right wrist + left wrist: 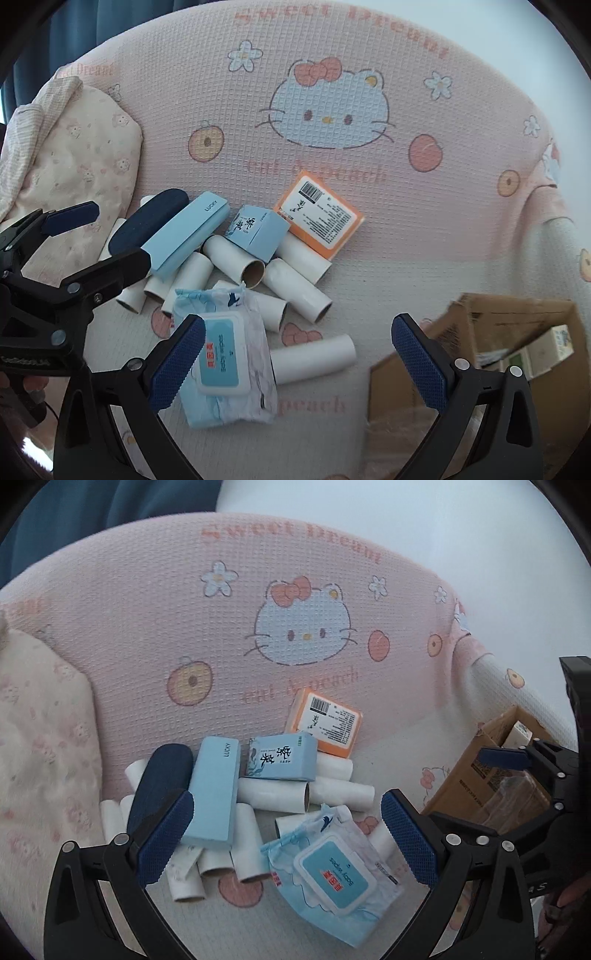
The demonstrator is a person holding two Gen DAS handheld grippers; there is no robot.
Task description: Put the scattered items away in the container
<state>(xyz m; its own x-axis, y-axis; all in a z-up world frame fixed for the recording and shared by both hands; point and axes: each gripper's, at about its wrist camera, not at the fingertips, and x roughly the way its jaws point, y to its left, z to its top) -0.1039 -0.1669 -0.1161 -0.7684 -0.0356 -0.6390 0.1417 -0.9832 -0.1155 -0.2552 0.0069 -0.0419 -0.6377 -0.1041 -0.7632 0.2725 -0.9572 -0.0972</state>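
Note:
A pile lies on the pink cat-print bedspread (332, 55): a baby wipes pack (332, 875) (229, 362), a light blue LUCKY box (214, 790) (184, 236), a dark blue case (159, 786) (151, 221), a blue tissue box (282, 757) (258, 232), an orange pack (325, 722) (321, 214) and several white cardboard rolls (273, 794) (295, 288). My left gripper (288, 836) (107, 240) hovers open over the pile's left side. My right gripper (299, 362) (539, 720) hangs open between the wipes and the cardboard box (480, 321) (476, 775). Neither holds anything.
The cardboard box stands open at the right with a few small packets inside. A floral pillow (74, 147) (37, 757) lies left of the pile. One roll (314, 358) lies apart, nearer the box. A dark blue curtain (92, 509) hangs behind the bed.

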